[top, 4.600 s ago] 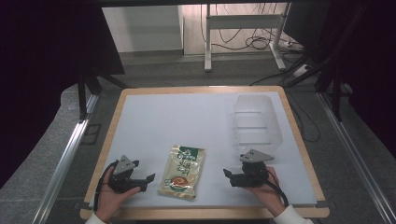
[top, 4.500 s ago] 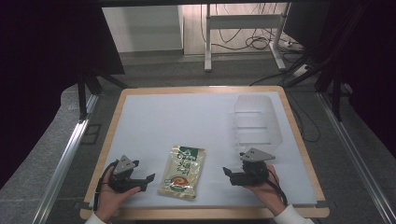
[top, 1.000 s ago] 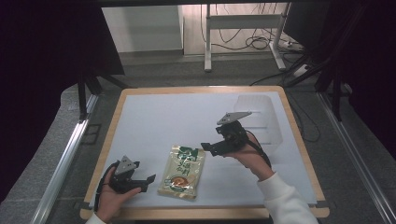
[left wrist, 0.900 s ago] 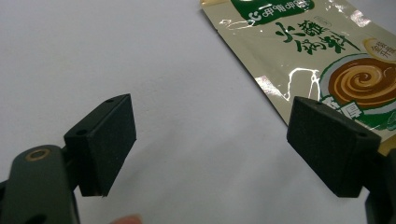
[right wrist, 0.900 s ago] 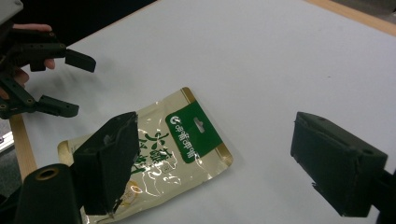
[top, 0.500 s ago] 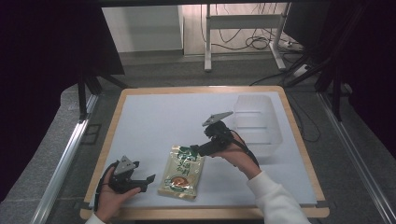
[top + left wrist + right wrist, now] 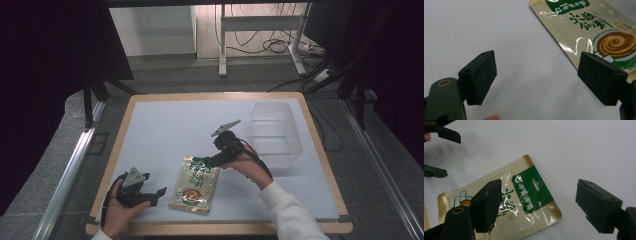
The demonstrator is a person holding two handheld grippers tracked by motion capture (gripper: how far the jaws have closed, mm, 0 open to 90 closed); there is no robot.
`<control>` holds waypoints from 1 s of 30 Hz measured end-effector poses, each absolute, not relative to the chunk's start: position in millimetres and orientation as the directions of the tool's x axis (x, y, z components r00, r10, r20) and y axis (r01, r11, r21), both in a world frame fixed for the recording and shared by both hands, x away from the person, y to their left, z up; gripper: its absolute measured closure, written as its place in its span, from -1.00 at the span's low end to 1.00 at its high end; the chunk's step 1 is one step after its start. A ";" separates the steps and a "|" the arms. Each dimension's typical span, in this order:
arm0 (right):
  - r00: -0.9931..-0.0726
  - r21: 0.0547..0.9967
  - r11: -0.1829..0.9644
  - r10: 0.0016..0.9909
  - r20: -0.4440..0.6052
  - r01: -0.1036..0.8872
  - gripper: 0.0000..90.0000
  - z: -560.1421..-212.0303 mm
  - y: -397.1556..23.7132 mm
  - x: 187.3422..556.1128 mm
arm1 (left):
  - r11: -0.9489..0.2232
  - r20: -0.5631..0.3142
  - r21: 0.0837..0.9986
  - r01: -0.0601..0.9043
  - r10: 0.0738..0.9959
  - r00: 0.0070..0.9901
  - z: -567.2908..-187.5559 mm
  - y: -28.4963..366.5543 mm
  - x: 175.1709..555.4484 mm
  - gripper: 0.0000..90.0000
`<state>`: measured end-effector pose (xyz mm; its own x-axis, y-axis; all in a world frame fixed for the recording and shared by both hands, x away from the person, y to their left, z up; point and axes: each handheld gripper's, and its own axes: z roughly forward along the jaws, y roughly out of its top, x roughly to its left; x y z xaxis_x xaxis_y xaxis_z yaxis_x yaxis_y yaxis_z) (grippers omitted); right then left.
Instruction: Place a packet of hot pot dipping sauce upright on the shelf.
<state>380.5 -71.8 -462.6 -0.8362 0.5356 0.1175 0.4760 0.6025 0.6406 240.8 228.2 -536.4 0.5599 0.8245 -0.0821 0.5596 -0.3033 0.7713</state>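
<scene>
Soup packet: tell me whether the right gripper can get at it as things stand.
Probably yes. The right gripper hangs open over the soup packet's green top edge, one of its fingers above the foil, and nothing lies between them.

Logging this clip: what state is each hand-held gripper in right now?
Left hand-held gripper: open, holding nothing, beside the pouch.
Right hand-held gripper: open, holding nothing, over the pouch's top end.

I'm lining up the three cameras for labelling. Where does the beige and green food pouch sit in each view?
High view: pouch lies flat at lower centre, between the two grippers.
Left gripper view: pouch at upper right, beside the right-hand jaw.
Right gripper view: pouch at lower centre-left, partly behind the left-hand jaw.
Shared landmark: its green header band.
</scene>
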 end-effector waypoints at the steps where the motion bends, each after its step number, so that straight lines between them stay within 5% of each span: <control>1: -0.835 0.633 0.606 0.537 0.120 0.481 -0.49 -465.7 -70.6 382.1 | -0.303 -0.082 0.771 0.559 0.825 0.560 -536.4 227.9 240.7 -0.65; 30: -0.799 0.499 0.639 0.560 0.219 0.585 -0.24 -506.5 -69.5 403.2 | -0.298 -0.086 0.775 0.557 0.824 0.560 -535.2 229.7 239.9 -0.65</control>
